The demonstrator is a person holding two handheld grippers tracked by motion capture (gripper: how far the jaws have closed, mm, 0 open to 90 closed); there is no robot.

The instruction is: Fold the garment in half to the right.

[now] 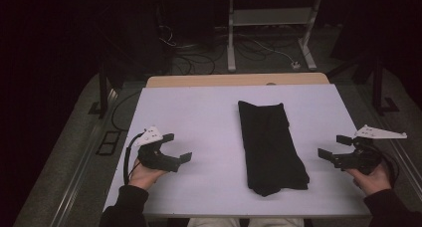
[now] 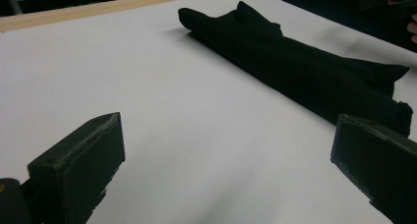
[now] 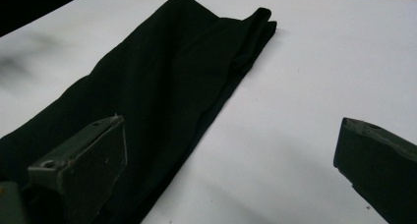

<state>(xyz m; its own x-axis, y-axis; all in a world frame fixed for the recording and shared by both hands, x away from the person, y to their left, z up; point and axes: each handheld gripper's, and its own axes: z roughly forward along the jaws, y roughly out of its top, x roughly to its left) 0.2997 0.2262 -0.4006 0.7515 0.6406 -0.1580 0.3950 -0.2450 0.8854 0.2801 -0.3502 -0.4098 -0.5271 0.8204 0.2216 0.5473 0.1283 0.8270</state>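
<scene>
Cloth is sitting folded into a long black strip a bit right of the middle of the white surface, running from the far half down toward my near edge, and nothing's touching it right now. From the high view I've got the left gripper out on the left side of the surface, well apart from the cloth, jaws spread wide and empty, with the left hand behind it. The right gripper hangs at the right edge, near the cloth's lower end but not on it, also wide and holding nothing, right hand underneath. High view also gives me the stuff the other two don't: the wooden strip along the far edge, the cables on the floor and a grey frame back there. The left gripper view is where I actually see the cloth has some thickness, it looks like a rolled or stacked fold with a bumpy far end, plus the other gripper up in the top right corner. The right gripper view shows it flatter, with one jaw overlapping the cloth's near part in the picture; can't tell if it's over it or just in front.
</scene>
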